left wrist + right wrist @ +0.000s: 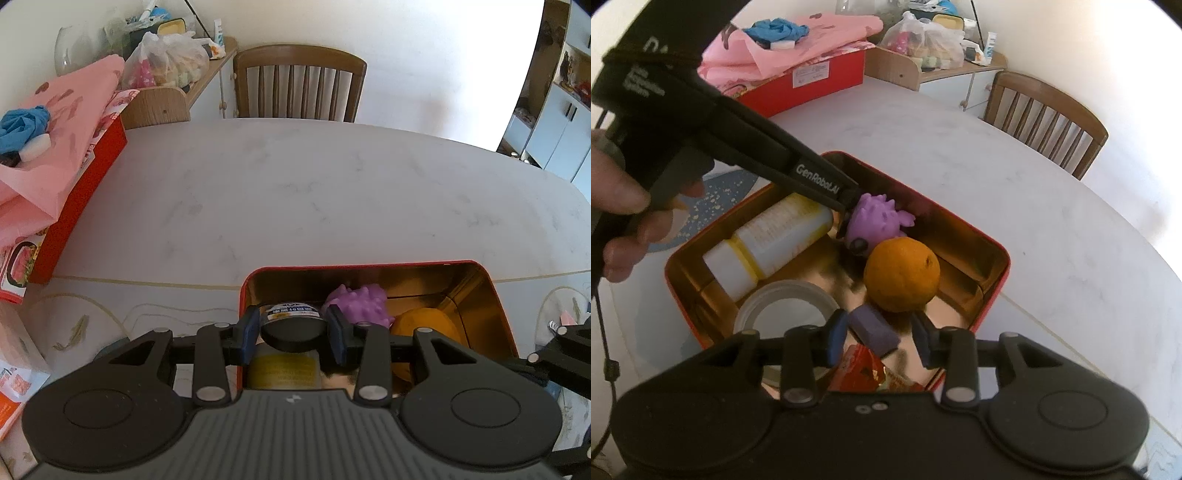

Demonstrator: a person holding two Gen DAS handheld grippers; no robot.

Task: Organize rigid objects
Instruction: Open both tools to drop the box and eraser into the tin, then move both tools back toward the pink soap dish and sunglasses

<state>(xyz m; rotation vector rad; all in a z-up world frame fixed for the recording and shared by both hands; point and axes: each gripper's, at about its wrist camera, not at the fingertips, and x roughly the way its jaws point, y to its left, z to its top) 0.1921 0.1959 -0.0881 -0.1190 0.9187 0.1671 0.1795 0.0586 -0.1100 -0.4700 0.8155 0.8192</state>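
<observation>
Left gripper (291, 330) has its fingers clamped on a small black-capped jar (291, 325), held over the red tin (495, 291) near the worktop's (295, 192) front edge. Right gripper (879, 334) hovers over the tin, fingers apart, empty. The tin already holds a bottle (775, 243), purple toy (875, 221), orange (901, 273) and tape roll (783, 306). Risk: released here, the jar likely lands on the bottle and rolls.
</observation>
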